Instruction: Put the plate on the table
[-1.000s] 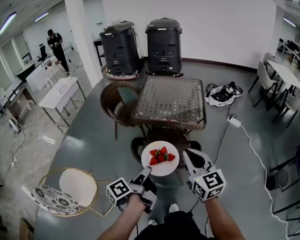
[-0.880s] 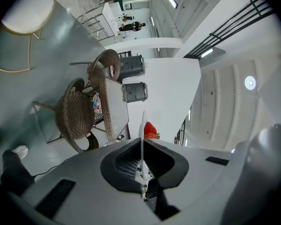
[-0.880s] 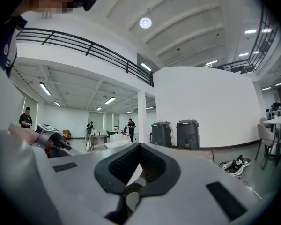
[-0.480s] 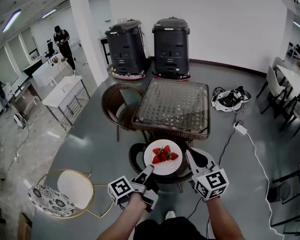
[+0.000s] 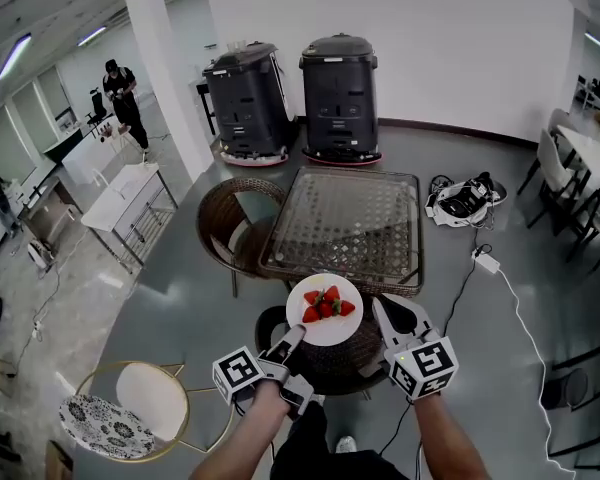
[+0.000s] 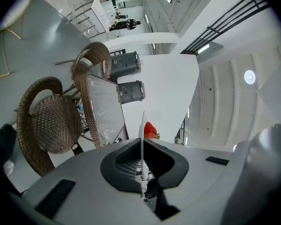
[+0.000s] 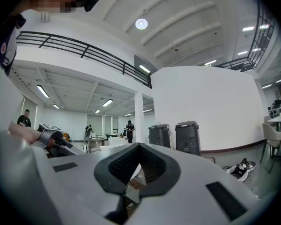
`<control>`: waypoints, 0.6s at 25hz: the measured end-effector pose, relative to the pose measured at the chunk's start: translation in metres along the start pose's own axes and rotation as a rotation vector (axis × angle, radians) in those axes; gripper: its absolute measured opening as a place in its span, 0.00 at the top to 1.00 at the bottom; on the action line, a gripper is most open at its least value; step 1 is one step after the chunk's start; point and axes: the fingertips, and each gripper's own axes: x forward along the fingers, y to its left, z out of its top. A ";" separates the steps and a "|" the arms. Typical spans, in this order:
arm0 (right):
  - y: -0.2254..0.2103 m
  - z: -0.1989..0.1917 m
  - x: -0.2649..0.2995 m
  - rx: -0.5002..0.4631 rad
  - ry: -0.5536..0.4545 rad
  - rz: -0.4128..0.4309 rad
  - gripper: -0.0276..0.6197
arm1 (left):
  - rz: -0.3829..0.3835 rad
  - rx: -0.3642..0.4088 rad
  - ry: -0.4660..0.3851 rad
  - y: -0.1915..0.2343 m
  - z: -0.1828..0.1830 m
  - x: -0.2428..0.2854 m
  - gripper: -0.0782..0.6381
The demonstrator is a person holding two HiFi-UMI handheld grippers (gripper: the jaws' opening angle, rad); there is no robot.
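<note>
Grey floor (image 5: 180, 298) | left tool (image 5: 294, 341), right tool (image 5: 380, 306) reach forward, clamping level plate (image 5: 326, 331)

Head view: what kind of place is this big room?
Probably a big open office or lab hall, not a home: two dark machines parked side by side, a wicker table with chairs, and a person standing far off.

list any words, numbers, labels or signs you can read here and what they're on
No readable text in any view.
Left tongs and right tongs: black-and-white square markers only, patterns without letters or digits.
Left black machine and right black machine: any labels are too small to read.
Plate: plain white, no print showing.
</note>
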 end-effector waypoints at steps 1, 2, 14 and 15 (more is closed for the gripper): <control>-0.005 -0.001 0.007 -0.003 0.003 -0.009 0.95 | 0.001 0.001 0.010 0.002 0.007 0.010 0.87; -0.010 -0.001 0.015 -0.006 0.006 -0.019 0.95 | 0.002 0.001 0.022 0.004 0.014 0.020 0.87; -0.075 -0.032 0.113 -0.004 0.086 -0.133 0.95 | 0.020 0.020 0.183 0.046 0.087 0.151 0.87; -0.080 -0.036 0.122 -0.001 0.094 -0.142 0.95 | 0.022 0.024 0.194 0.050 0.094 0.161 0.87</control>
